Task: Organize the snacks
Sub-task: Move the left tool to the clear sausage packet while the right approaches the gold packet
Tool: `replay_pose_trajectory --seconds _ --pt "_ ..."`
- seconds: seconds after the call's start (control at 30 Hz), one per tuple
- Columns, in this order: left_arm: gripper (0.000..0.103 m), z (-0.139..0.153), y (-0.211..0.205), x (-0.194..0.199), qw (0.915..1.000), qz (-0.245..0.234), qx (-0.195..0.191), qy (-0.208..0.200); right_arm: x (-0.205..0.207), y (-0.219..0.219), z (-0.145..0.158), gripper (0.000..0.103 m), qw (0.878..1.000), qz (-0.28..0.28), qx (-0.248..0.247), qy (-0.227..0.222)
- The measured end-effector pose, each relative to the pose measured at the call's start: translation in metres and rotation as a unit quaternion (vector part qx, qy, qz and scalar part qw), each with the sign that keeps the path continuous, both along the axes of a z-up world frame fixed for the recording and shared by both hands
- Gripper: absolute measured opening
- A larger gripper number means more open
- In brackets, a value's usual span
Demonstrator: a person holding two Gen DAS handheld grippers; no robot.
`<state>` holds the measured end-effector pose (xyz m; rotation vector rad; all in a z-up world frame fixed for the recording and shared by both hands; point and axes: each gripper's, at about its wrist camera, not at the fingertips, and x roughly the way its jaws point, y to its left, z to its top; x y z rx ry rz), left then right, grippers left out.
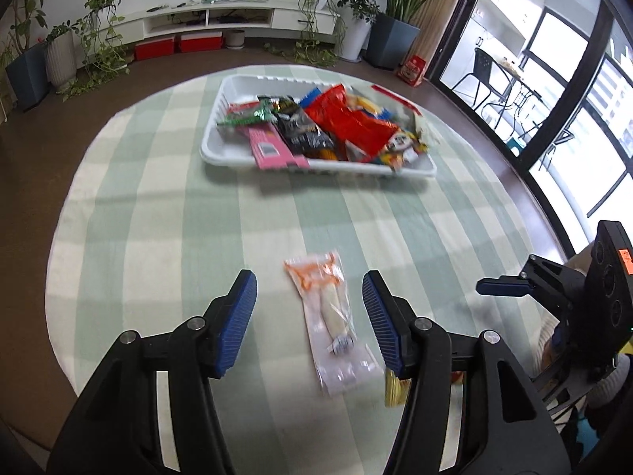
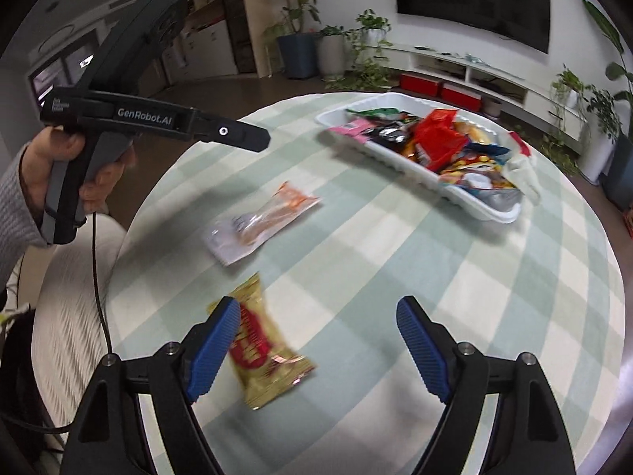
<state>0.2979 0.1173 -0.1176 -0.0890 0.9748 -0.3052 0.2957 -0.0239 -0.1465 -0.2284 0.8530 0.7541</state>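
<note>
Both the left hand-held gripper (image 1: 309, 318) and right hand-held gripper (image 2: 318, 346) (jaws spread) hover.

Your left wrist camera looks forward and down over the left hand-held gripper (image 1: 308, 308) at the round green-checked counter (image 1: 158, 206). Your right camera faces it from the right side, close. Both share the white plastic snack tray (image 1: 237, 87) beyond the fingers.

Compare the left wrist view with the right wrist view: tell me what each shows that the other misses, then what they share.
Only the left wrist view shows the glass doors with the black chair beyond them, and the left gripper open, straddling the clear orange-topped packet.

Only the right wrist view shows the whole gold and red packet, the left hand on its grey handle, and the right gripper open.

Both show the white tray heaped with snacks, the clear packet, the green checked tablecloth, the plants and the TV.
</note>
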Motion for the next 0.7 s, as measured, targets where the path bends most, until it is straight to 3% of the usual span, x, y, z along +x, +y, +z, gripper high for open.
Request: replay_pose_trajectory --seconds 0.27,0.7 --pt "0.054 -0.013 -0.007 -0.024 0.9998 -0.005 -0.002 0.018 -0.017 0.015 -0.006 0.084 0.999 0.029 -0.023 -0.007" --pt "0.054 -0.019 -0.014 -0.028 0.9995 -0.009 -0.004 0.031 -0.019 0.024 -0.014 0.084 0.998 0.039 -0.04 -0.006"
